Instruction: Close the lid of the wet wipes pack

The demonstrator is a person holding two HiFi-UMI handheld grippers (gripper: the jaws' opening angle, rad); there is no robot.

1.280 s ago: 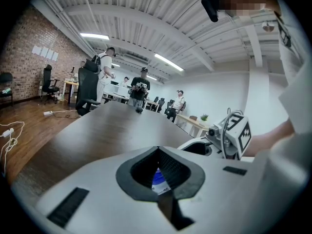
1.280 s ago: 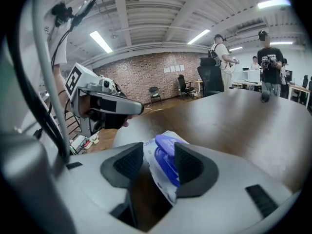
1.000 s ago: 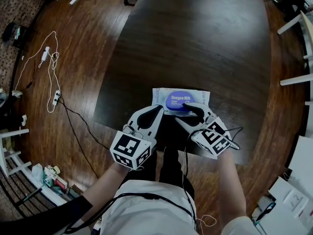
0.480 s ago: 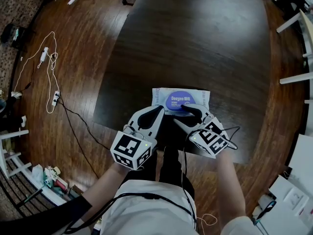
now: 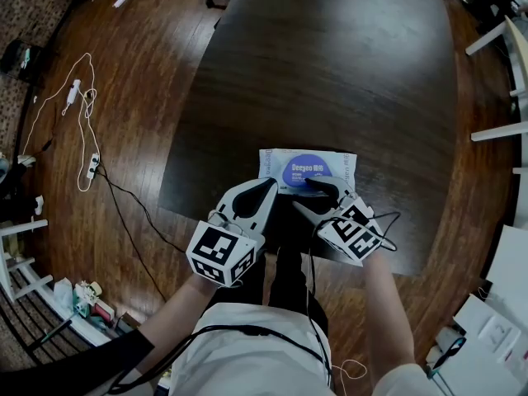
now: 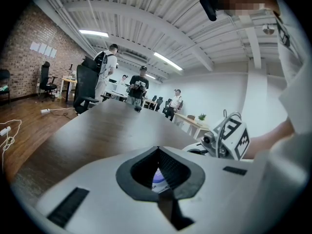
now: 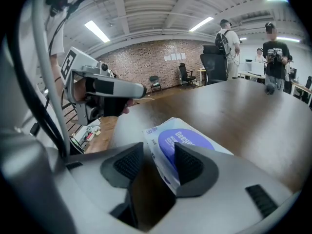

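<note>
The purple lid (image 5: 304, 169) looks flat, so probably shut or needing only a last press, on the wipes pack (image 5: 347, 167) near the tabletop's (image 5: 330, 73) front edge, its rim between the right tool's (image 5: 304, 192) parted jaws, while the left tool (image 5: 268, 182), closed and empty, waits just beside.

A long dark table (image 5: 330, 73) stands on glossy wooden floor (image 5: 157, 56), brick wall (image 6: 24, 62) and ceiling strip lights (image 6: 92, 33) beyond
</note>
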